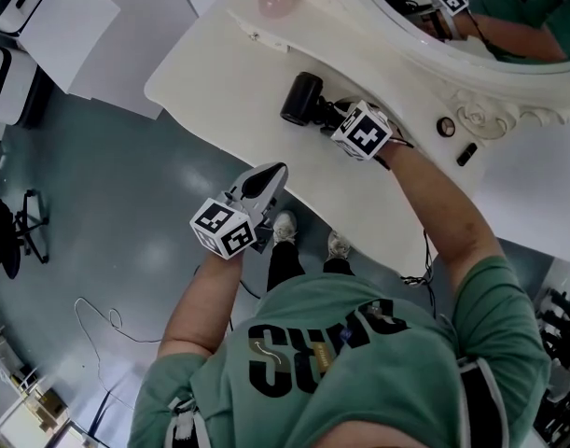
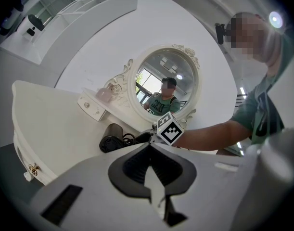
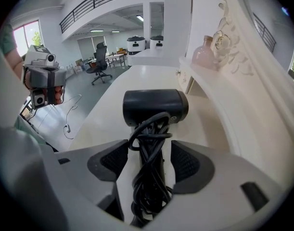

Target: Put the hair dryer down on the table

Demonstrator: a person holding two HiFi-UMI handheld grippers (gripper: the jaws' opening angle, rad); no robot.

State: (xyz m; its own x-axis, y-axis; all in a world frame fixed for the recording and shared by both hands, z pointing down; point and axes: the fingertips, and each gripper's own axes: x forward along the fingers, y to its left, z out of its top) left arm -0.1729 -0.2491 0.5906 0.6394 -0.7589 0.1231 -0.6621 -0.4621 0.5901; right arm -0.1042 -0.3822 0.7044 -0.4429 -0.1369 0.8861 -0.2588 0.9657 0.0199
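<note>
Pink bottle (image 1: 273, 1) beside ornate mirror (image 2: 159, 66) (white frame), office chair (image 3: 99, 57) in bkgd.

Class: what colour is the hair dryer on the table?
Black; the hair dryer shows best in the right gripper view.

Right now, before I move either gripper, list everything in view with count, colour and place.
hair dryer: one, black, lying on the dressing table, cord wound round its handle
dressing table: one, white, below the mirror
mirror: one, oval, ornate white frame, behind the table
bottle: one, pink, on the small shelf beside the mirror
small round item: one, dark, on the table by the mirror frame; too small to identify
office chair: one, black, far across the floor
cable: one, pale, loose on the grey floor
left gripper: grey, jaws together, empty, in front of the table
right gripper: grey, jaws open astride the dryer's handle, pads clear
</note>
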